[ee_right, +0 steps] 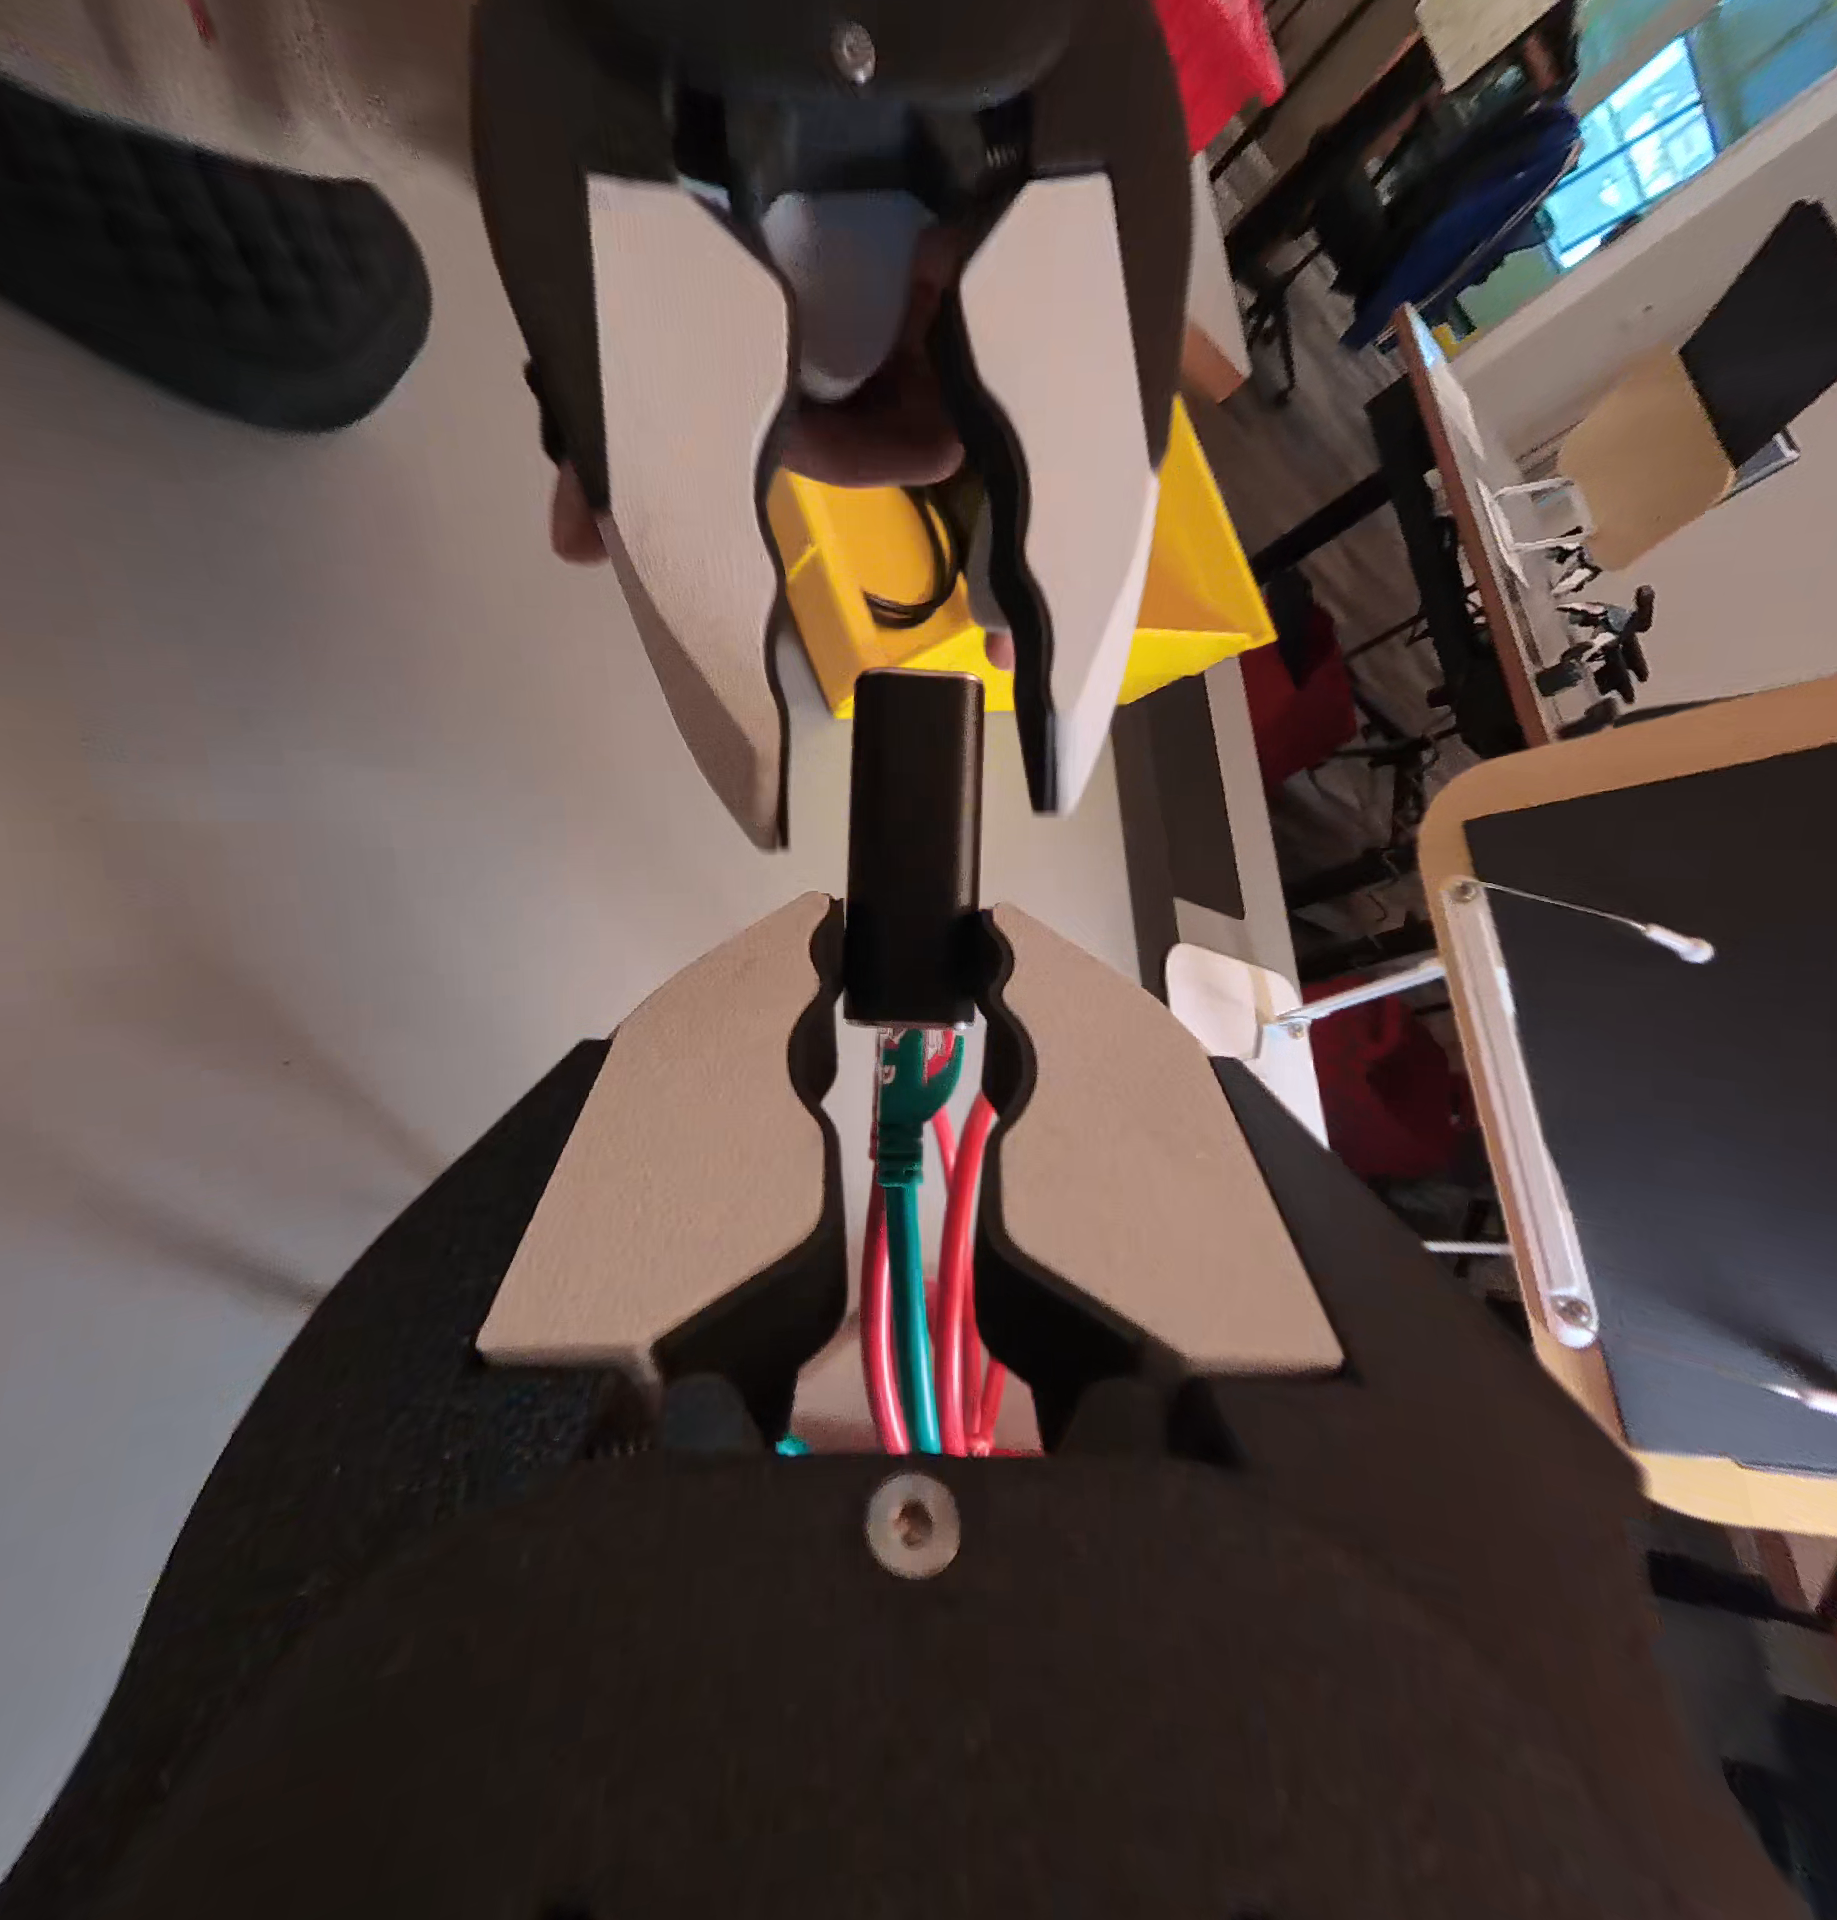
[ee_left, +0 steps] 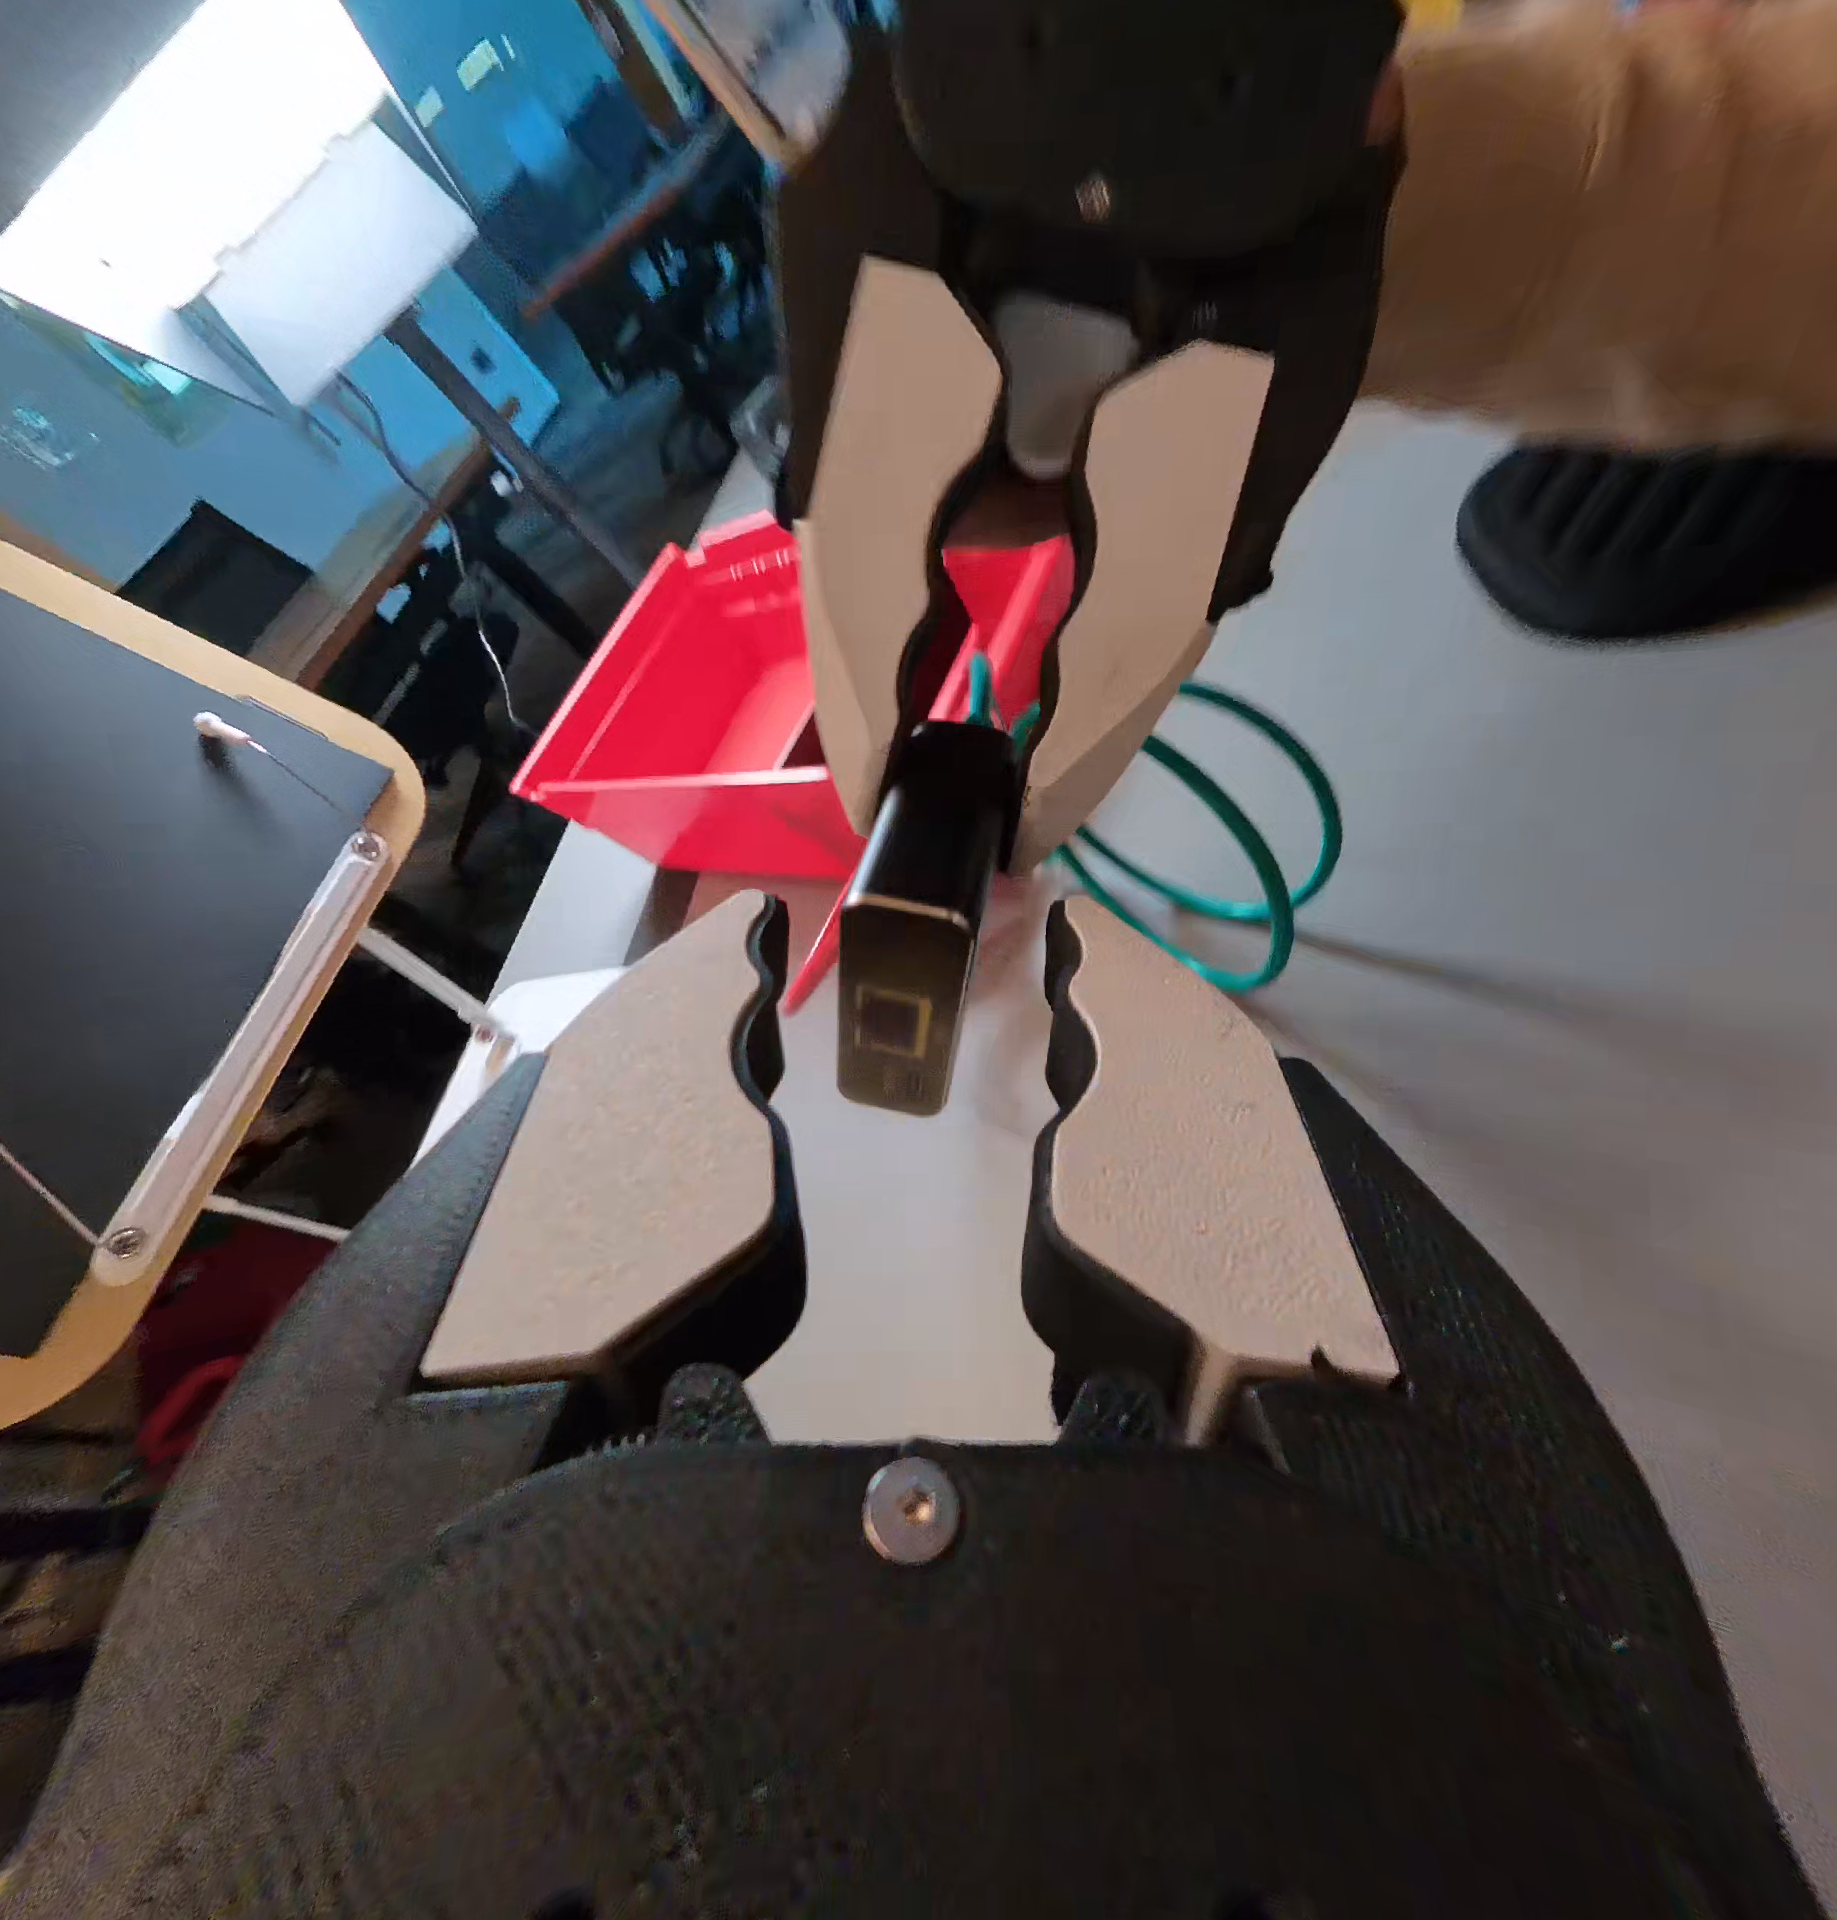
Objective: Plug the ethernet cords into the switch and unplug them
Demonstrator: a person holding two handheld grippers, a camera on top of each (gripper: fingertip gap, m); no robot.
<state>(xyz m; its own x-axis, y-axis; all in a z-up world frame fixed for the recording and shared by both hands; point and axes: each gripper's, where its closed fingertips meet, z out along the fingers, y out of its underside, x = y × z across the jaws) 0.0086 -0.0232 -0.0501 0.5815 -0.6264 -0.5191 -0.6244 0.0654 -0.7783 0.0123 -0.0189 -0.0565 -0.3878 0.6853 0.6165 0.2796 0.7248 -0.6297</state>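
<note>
The switch is a small black box. My right gripper is shut on its near end and holds it above the white table. A green ethernet cord is plugged into that end, with a red cord beside it. My left gripper is open, and the switch's free end sits between its fingers without touching them. The left wrist view shows the right gripper opposite, clamped on the switch. The right wrist view shows the left gripper open around the far end.
A red bin and green cord loops lie on the table behind the switch. A yellow bin stands near the table edge. A dark padded object lies on the table. A black board with a wood rim stands beside it. My two grippers' fingertips are within a few centimetres of each other.
</note>
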